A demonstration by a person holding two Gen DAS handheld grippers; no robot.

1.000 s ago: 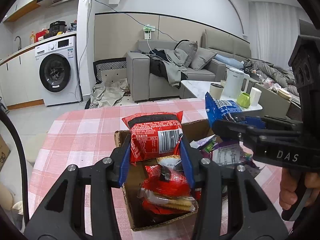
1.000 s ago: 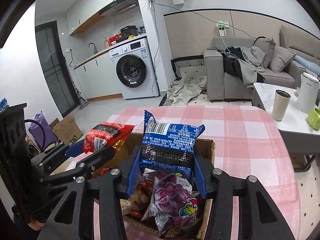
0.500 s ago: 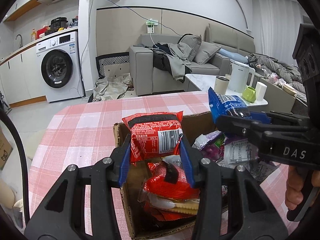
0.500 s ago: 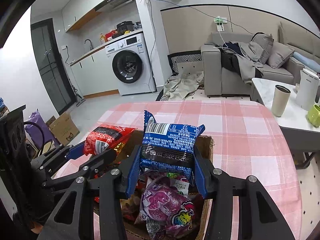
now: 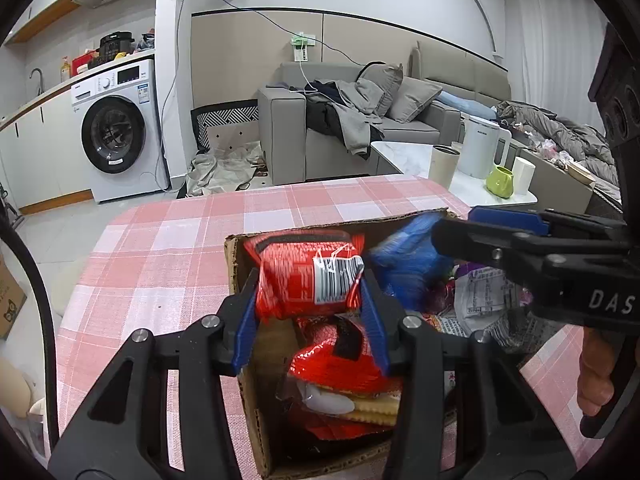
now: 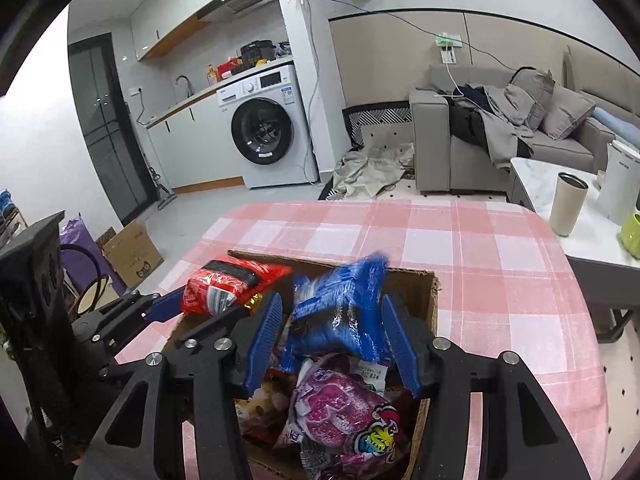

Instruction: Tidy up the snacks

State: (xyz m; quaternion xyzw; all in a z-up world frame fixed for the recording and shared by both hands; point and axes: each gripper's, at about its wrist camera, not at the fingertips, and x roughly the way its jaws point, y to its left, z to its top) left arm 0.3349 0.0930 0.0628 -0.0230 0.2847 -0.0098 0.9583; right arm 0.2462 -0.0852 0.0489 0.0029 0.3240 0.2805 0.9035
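A cardboard box (image 5: 234,264) (image 6: 430,292) of snack packets stands on the pink checked table. My left gripper (image 5: 310,312) is shut on a red snack packet (image 5: 304,276), held over the box's far left corner; the packet also shows in the right wrist view (image 6: 228,286). My right gripper (image 6: 334,340) is open; a blurred blue snack packet (image 6: 340,312) (image 5: 408,264) sits loose between its blue pads, dropping toward the box. A purple packet (image 6: 340,404) and red packets with crackers (image 5: 344,364) lie inside.
The pink checked tablecloth (image 5: 168,248) (image 6: 500,280) surrounds the box. A low white table with a cup (image 6: 566,204), a kettle (image 5: 480,146) and a green mug (image 5: 500,182) stands right of it. A sofa and washing machine (image 6: 264,132) are behind.
My right gripper has opened and let go of the blue packet, which tilts and falls into the box. My left gripper has lowered the red packet toward the box.
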